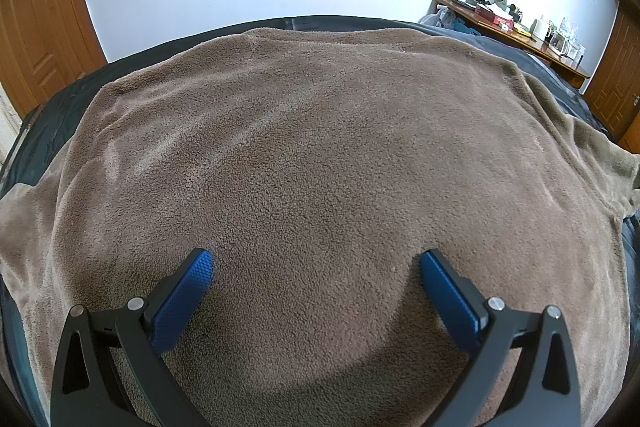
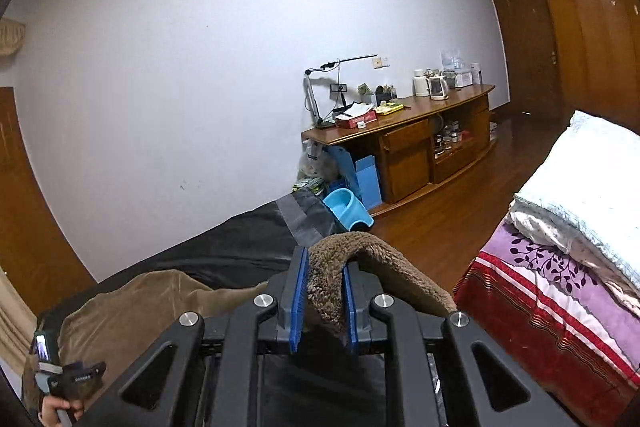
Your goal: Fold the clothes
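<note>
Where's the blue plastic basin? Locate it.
In the right wrist view, the blue plastic basin sits on the floor just right of centre, between the dark-covered bed corner and the wooden cabinet.

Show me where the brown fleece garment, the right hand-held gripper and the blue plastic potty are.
brown fleece garment [image 1: 320, 155]: left wrist view, middle of the spread fabric.
right hand-held gripper [image 2: 325, 291]: right wrist view, between its fingertips, shut on fleece.
blue plastic potty [image 2: 347, 210]: right wrist view, its side wall.

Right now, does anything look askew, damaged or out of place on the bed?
Only a small oddity: grey tape patches the dark bed cover at its far corner, suggesting a repair. Otherwise the brown fleece garment lies spread flat, the left tool open above it, the right tool shut on a bunched fold.
</note>
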